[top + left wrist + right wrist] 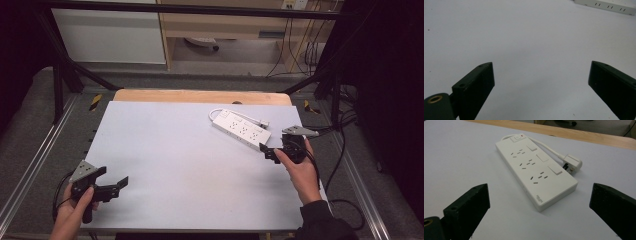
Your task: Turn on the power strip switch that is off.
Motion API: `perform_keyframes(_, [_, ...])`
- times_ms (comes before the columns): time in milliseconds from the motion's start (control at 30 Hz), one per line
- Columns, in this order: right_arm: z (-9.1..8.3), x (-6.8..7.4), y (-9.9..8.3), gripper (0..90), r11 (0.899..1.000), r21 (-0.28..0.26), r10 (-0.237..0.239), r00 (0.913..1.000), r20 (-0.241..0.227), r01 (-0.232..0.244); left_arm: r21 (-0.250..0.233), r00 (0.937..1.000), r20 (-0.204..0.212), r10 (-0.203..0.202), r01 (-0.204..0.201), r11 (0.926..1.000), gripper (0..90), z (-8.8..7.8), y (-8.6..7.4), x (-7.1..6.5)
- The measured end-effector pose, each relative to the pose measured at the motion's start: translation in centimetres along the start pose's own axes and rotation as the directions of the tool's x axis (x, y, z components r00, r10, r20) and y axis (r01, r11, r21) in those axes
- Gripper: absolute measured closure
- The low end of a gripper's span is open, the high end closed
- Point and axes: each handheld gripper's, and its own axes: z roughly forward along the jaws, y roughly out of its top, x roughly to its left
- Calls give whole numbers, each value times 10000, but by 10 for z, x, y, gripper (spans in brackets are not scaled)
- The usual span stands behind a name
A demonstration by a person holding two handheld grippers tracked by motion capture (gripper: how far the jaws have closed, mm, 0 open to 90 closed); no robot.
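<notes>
Right gripper view: power strip [536, 171] near table [461, 157] edge.

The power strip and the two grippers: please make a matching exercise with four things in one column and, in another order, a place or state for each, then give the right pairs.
Things:
1. power strip
2. plug
3. left gripper
4. right gripper

Places or states:
A. open, at the table's near left corner
B. lies flat on the white table top, sockets up
C. open, close to the strip's near end
D. lies beside the strip, on its cable

Pairs: 1-B, 2-D, 3-A, 4-C
</notes>
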Motion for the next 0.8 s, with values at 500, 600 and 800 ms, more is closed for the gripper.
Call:
perform_keyframes(500, [15,-4,31,55,9991,138,-393,9992,0,393,-26,10000,-64,-32,32,10000,68,0,-1,1])
perform_keyframes(600, [17,-5,36,54,9991,192,-373,9993,43,372,-53,10000,-53,-25,24,10000,68,0,-1,1])
perform_keyframes(800, [23,-8,44,51,10000,-12,60,9997,-247,-60,-15,10000,0,-1,1,10000,68,0,-1,1])
